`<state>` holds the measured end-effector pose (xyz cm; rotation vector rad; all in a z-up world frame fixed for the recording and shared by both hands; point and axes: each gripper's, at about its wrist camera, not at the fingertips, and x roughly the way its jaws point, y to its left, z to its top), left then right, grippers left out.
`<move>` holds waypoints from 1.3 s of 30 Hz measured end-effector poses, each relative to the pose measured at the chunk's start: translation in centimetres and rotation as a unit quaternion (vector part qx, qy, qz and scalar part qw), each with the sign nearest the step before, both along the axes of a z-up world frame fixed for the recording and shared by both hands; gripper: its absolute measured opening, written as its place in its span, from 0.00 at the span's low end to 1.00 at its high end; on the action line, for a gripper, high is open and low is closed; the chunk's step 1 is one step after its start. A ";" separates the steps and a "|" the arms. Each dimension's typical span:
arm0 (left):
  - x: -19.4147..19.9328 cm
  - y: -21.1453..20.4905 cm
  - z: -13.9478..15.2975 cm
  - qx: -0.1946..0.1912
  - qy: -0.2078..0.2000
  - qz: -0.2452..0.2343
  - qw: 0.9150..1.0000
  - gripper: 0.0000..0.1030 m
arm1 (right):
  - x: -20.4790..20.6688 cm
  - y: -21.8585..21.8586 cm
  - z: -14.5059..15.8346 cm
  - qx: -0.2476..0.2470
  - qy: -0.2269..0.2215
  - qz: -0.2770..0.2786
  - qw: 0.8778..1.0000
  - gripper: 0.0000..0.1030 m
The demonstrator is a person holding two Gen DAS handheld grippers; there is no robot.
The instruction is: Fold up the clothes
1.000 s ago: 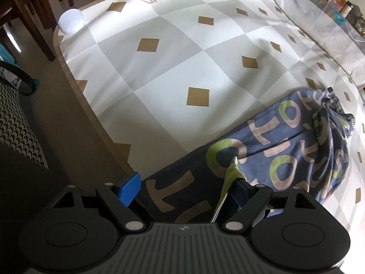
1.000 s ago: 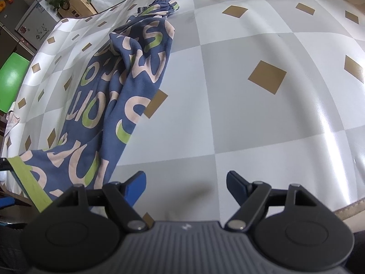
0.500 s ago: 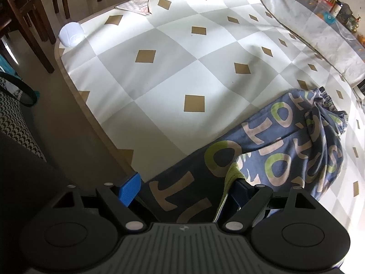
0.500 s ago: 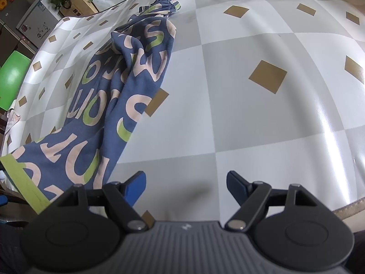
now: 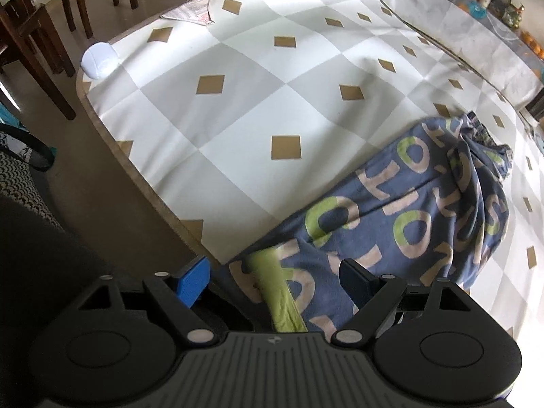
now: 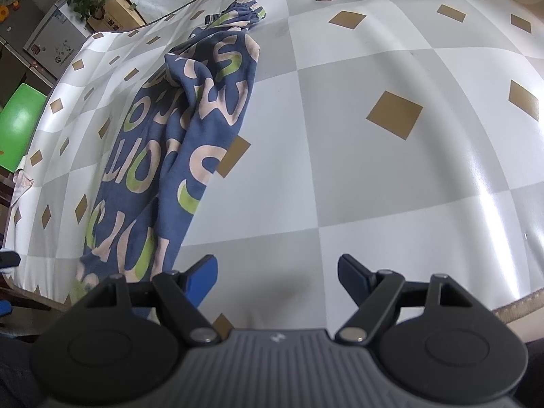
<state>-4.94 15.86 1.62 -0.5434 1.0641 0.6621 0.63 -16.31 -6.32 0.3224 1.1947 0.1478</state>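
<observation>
Blue letter-printed garment (image 6: 190,125) lies rumpled lengthwise on the checked tablecloth (image 6: 391,176); left gripper (image 5: 273,272) and right gripper (image 6: 277,268) both gape empty, so its overhanging green-banded end (image 5: 272,272) may slide off.

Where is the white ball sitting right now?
In the left wrist view, the white ball sits at the far left corner of the checkered table cover, near the dark wooden chairs and well away from the blue lettered garment.
</observation>
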 end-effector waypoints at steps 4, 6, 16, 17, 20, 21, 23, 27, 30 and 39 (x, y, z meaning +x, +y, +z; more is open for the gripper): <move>0.4 0.1 0.4 -0.004 -0.011 -0.004 1.000 0.81 | 0.0 -0.2 0.0 0.006 0.000 -0.005 1.000 0.74; 0.8 0.0 0.4 -0.006 -0.014 -0.010 1.000 0.81 | 0.1 -0.2 0.0 0.007 0.001 -0.006 1.000 0.75; 3.7 -2.6 -1.3 -0.025 -0.004 -0.078 0.997 0.81 | 0.5 0.4 -0.1 0.020 0.003 0.004 1.000 0.75; 4.0 -2.9 -1.4 -0.027 -0.002 -0.085 0.996 0.81 | 0.6 0.6 -0.1 0.023 0.003 0.008 1.000 0.75; 4.8 -3.3 -2.1 -0.031 0.003 -0.101 0.994 0.81 | 0.9 1.3 0.2 0.029 -0.004 0.026 0.999 0.74; 5.1 -3.4 -2.4 -0.031 0.006 -0.107 0.994 0.81 | 1.1 1.6 0.4 0.029 -0.006 0.033 0.999 0.74; 5.7 -3.5 -2.8 -0.032 0.011 -0.119 0.992 0.81 | 1.7 2.2 0.7 0.029 -0.007 0.044 0.999 0.74; 6.7 -3.5 -3.7 -0.029 0.022 -0.140 0.990 0.81 | 3.5 3.2 1.6 0.019 -0.013 0.070 0.997 0.74; 7.6 -3.5 -4.2 -0.029 0.030 -0.151 0.988 0.81 | 5.1 3.9 2.5 0.005 -0.024 0.094 0.995 0.74; 9.7 -4.3 -6.1 -0.033 0.054 -0.180 0.982 0.81 | 9.4 4.1 4.4 0.000 -0.066 0.126 0.990 0.57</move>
